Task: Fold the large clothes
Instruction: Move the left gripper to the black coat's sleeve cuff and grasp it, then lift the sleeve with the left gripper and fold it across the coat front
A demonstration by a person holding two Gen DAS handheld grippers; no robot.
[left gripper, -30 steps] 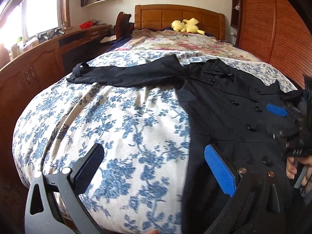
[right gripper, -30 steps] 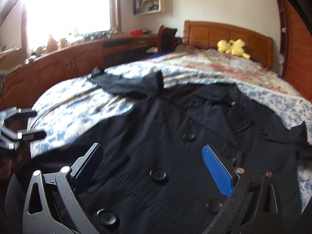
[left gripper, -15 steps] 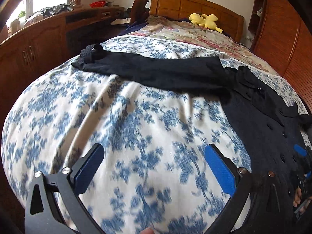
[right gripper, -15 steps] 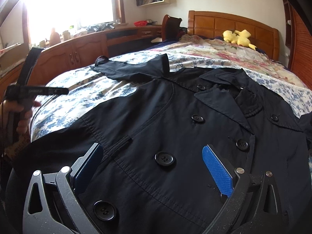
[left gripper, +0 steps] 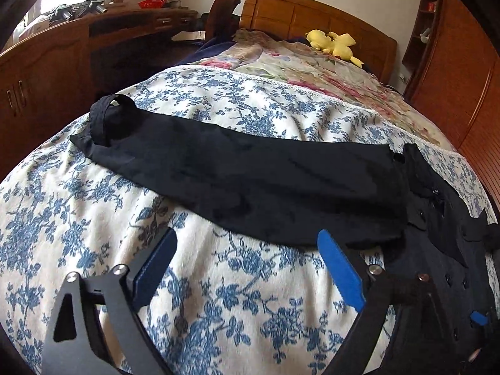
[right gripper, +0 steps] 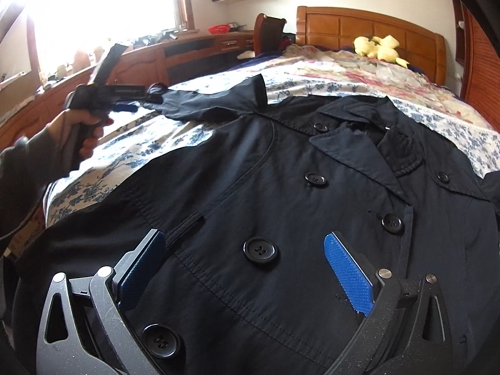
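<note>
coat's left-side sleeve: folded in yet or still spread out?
Spread. The sleeve lies straight out across the floral bedspread, away from the black coat body.

Coat (right gripper: 312, 212) spread flat on the bedspread (left gripper: 218, 297), collar toward twelve o'clock. Sleeve (left gripper: 250, 172) stretched out toward nine o'clock. Beyond, at twelve, quilt (right gripper: 359, 72), then plush toy (right gripper: 378, 47) against the headboard (right gripper: 368, 25). Cabinets (right gripper: 140, 62) along ten o'clock.

Black double-breasted coat (right gripper: 281, 203): large black buttons, notched collar toward upper right of frame, lying face-up, buttoned. One sleeve (left gripper: 234, 175) stretched flat toward upper left, cuff strap at its end.
</note>
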